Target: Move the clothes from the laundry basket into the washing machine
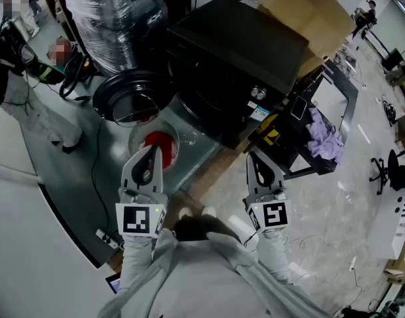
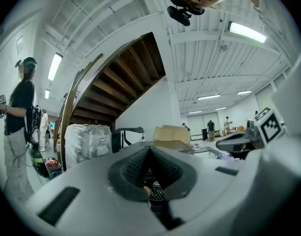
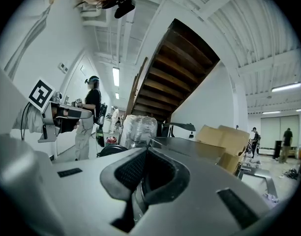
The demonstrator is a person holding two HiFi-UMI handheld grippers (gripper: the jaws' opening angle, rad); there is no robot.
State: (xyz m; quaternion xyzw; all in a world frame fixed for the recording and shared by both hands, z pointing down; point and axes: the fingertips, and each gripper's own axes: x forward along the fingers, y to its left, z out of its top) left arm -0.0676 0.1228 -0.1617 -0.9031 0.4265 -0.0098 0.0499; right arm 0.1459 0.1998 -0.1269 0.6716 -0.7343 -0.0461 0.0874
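Note:
The black washing machine [image 1: 235, 52] stands ahead, its round door [image 1: 130, 97] swung open to the left. Below the door a red cloth [image 1: 164, 146] lies in a round pale basket [image 1: 137, 136], partly hidden by my left gripper [image 1: 151, 151]. The left gripper is held level over it, shut and empty. My right gripper [image 1: 255, 159] is level beside it, in front of the machine's lower right corner, also shut with nothing in it. In the left gripper view the left gripper [image 2: 150, 154] has its pads together. In the right gripper view the right gripper [image 3: 144, 157] does too.
A heap of purple clothes [image 1: 325, 138] lies on a black frame [image 1: 348, 98] right of the machine. A plastic-wrapped pallet [image 1: 116, 18] and cardboard boxes [image 1: 302, 5] stand behind. A person [image 1: 17, 85] stands at the far left; cables [image 1: 96, 177] run across the floor.

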